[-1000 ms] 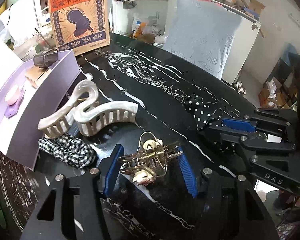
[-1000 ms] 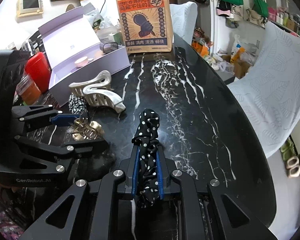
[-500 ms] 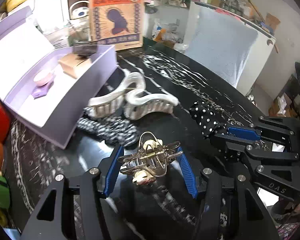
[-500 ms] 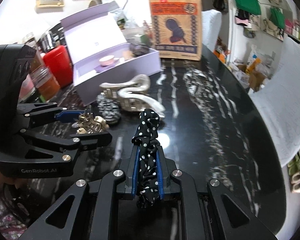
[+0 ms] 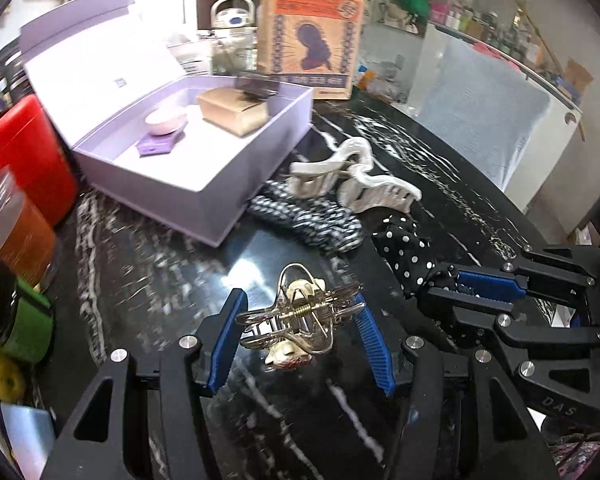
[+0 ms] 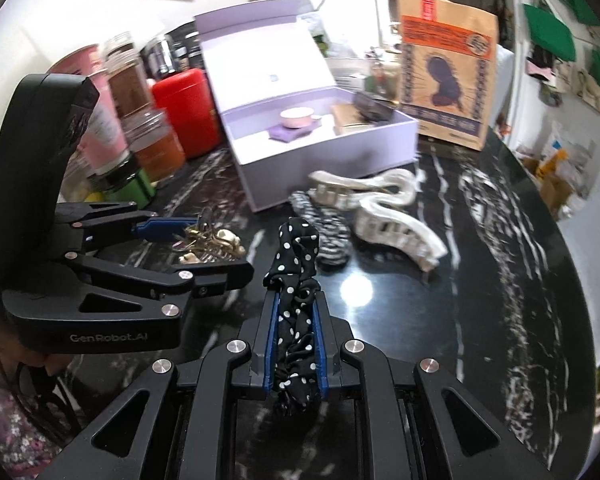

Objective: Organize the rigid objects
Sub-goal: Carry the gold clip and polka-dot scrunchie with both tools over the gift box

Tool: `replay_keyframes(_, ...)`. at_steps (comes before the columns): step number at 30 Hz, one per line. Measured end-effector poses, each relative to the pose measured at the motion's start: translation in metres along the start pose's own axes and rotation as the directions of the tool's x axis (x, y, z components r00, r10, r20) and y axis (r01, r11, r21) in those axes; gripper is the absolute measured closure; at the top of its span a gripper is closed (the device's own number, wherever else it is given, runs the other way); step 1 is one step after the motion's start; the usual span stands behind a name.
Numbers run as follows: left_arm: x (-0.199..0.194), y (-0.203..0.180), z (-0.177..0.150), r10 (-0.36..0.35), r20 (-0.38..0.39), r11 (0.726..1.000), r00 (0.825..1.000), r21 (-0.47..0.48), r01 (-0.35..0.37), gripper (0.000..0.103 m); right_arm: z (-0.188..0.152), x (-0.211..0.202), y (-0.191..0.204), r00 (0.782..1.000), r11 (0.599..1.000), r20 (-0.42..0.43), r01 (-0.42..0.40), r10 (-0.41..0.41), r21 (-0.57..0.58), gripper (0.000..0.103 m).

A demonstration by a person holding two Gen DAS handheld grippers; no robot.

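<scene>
My left gripper (image 5: 298, 312) is shut on a gold wire hair claw (image 5: 292, 322), held between the blue pads just above the black marble table (image 5: 140, 280). My right gripper (image 6: 296, 300) is shut on a black polka-dot scrunchie (image 6: 294, 248), whose end sticks out past the fingertips. Ahead lies an open lilac box (image 5: 260, 152) with its lid up. A large white claw clip (image 5: 364, 184) and a black-and-white checked scrunchie (image 5: 312, 220) lie beside the box's near corner. In the right wrist view my left gripper (image 6: 208, 246) stands on the left with the gold claw (image 6: 212, 240).
The box holds a pink bowl (image 5: 166, 122), a purple pad, a brown carton (image 5: 234, 110) and a dark clip. A printed paper bag (image 5: 312, 36) stands behind it. A red canister (image 5: 28, 152) and jars (image 6: 148, 132) crowd the left. The table's curved edge (image 6: 572, 280) runs along the right.
Both grippers have travelled together across the table toward the lilac box, whose inside now shows. Each keeps its grip; the white clip and checked scrunchie lie where they were.
</scene>
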State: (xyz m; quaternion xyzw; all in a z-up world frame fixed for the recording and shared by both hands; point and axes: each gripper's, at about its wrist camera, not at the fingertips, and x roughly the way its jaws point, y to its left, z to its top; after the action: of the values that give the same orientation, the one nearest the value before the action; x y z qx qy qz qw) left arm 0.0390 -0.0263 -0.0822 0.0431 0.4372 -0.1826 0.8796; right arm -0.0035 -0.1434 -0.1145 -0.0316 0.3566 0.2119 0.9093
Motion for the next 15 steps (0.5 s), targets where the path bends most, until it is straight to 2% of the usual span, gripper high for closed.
replay_keyframes(7, -0.01, 0.017, -0.004, 0.024, 0.011, 0.999, 1.0, -0.047, -0.023, 0.048, 0.006, 0.003, 0.019, 0.999, 0.999, -0.002, -0.034, 0.034, -0.037, 0.087)
replay_keyframes(15, -0.016, 0.026, 0.01, 0.047, 0.038, 0.997, 0.998, -0.058, -0.044, 0.048, 0.021, 0.004, 0.024, 0.999, 0.997, 0.017, -0.043, 0.045, -0.065, 0.087)
